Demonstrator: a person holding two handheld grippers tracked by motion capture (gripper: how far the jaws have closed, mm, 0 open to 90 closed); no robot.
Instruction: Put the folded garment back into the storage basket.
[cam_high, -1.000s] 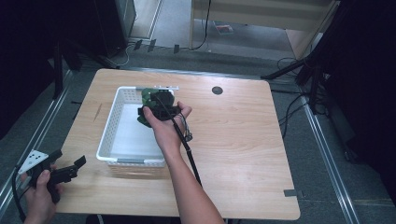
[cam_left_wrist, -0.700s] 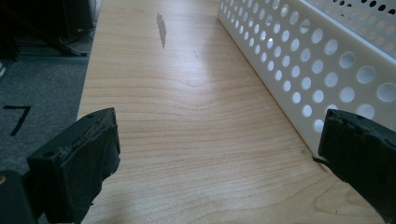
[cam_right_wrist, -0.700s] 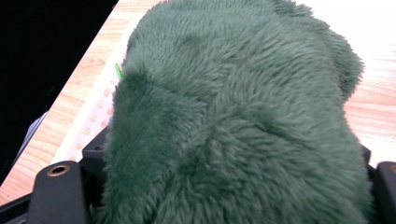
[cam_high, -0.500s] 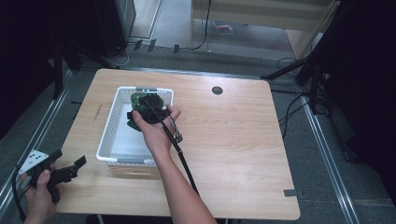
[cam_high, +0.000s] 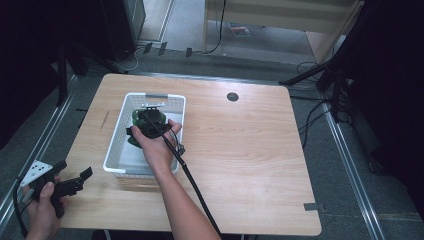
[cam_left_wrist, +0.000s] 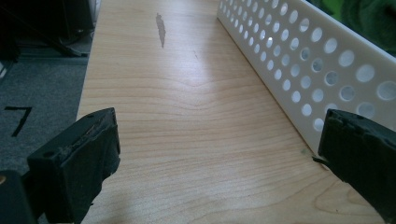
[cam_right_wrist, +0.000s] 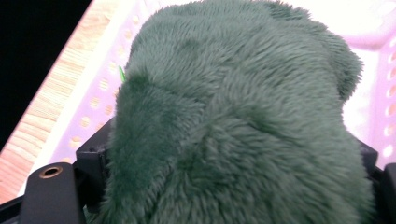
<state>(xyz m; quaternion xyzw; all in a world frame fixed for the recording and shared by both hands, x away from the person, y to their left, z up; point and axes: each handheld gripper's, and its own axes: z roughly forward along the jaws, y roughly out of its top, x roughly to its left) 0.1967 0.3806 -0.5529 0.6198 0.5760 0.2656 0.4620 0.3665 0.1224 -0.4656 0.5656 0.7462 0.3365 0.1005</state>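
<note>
Green plush toy (cam_right_wrist: 233, 121) lies inside the white perforated basket (cam_high: 116, 145), bulging between the right gripper's (cam_high: 147, 122) jaws, which have just been opening. Beside the basket's near corner, the left gripper (cam_high: 75, 182) gapes wide over bare tabletop (cam_left_wrist: 187, 116), holding nothing.

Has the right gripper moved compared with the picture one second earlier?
Yes. The right gripper moved left, from the basket's right rim to over its inside, with the green plush between its jaws.
</note>
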